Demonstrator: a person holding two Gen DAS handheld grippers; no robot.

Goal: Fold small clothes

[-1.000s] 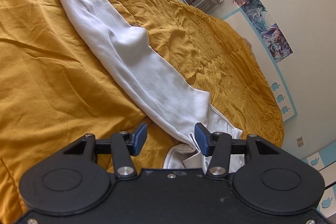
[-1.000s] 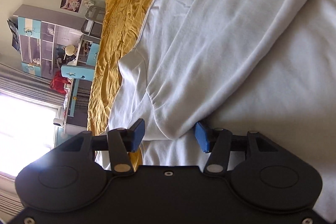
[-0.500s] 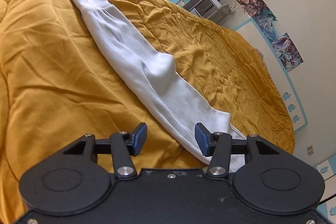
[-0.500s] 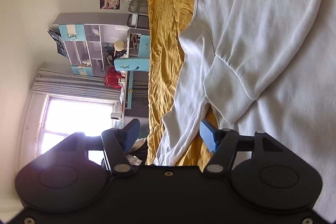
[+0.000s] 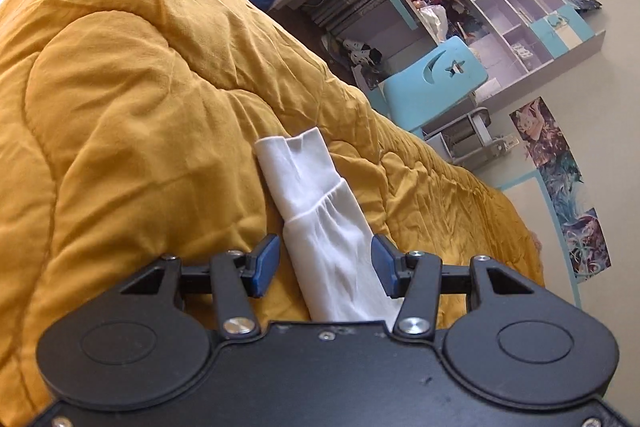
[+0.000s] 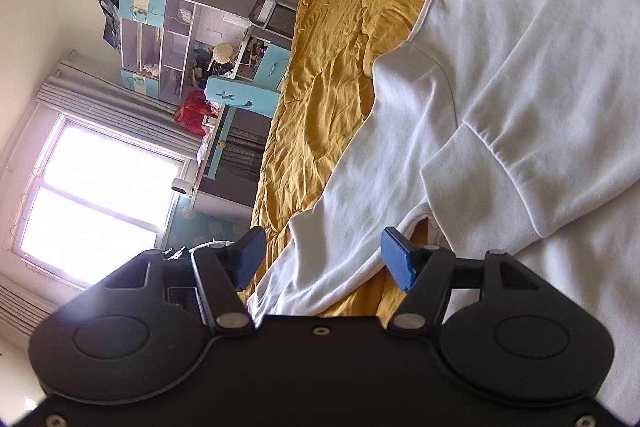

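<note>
**White sweatshirt half folded on the yellow quilt**

We see the white sweatshirt (image 6: 520, 75) spread on the yellow quilt (image 5: 132, 99) of the bed. One sleeve is folded across its body, and its cuff (image 6: 484, 183) shows near our right gripper (image 6: 323, 257), whose fingers stand apart over the other sleeve (image 6: 360, 211) without pressing it. Our left gripper (image 5: 325, 264) hovers with fingers apart around that sleeve's gathered end (image 5: 316, 195); its pads clear the cloth. The sleeve's near stretch vanishes beneath the gripper body. The sweatshirt's right side is cut off.
</note>
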